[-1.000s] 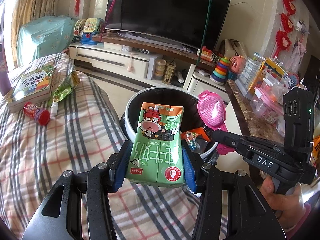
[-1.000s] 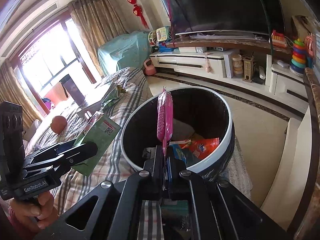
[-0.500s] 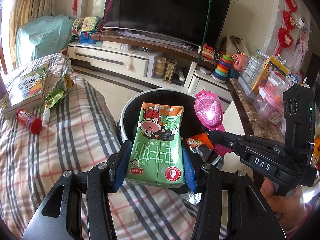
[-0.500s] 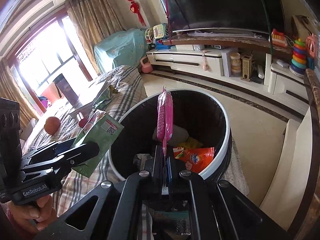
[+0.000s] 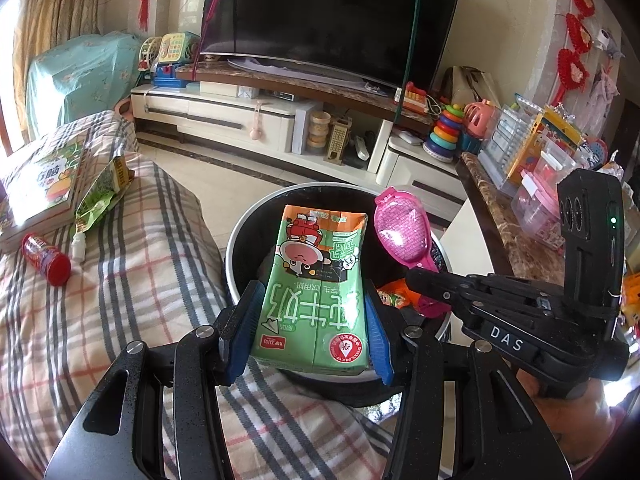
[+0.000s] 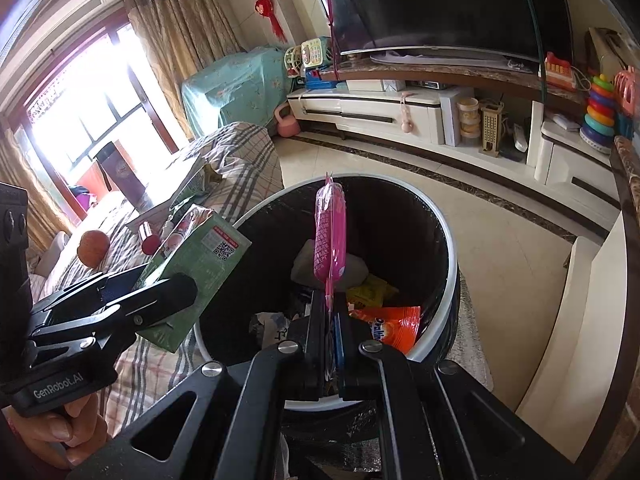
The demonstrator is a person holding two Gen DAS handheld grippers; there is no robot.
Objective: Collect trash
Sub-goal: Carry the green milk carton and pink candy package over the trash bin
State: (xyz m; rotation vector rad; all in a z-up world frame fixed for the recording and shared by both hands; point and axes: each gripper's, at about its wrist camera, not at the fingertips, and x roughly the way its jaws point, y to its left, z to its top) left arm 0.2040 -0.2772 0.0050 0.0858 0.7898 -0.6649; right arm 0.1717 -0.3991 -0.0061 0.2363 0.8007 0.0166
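Book (image 5: 38, 184): far left on the plaid-covered surface, not trash by the look of it.
Green snack wrapper (image 5: 98, 196): just beside the book, uncollected.
Red-capped tube (image 5: 45, 258): lying near the wrapper, with a small white bottle (image 5: 78, 246) close by.
Left gripper (image 5: 306, 334): blue pads clamped on either side of the green milk carton (image 5: 316, 288), holding it lengthwise, pointing away from the camera.
Milk carton, position: over the near-left rim of the bin in the left wrist view; in the right wrist view it sits at the rim's edge, partly over the plaid cloth.
Trash bin (image 6: 450, 240): round, white rim, black liner, already holding an orange packet (image 6: 394, 326), a yellow wrapper and crumpled white paper.
Right gripper (image 6: 330, 342): jaws pressed together on the lower edge of the pink packet (image 6: 330, 236), which stands edge-on above the bin's open mouth.
Step in hand: both pieces carried to the bin, release not yet made.
Next move, judged: pink packet looks ready to drop once the jaws part; the carton likely needs a little more travel inward first, or it may land on the rim or cloth.
Remaining: wrapper, tube and bottle at left.
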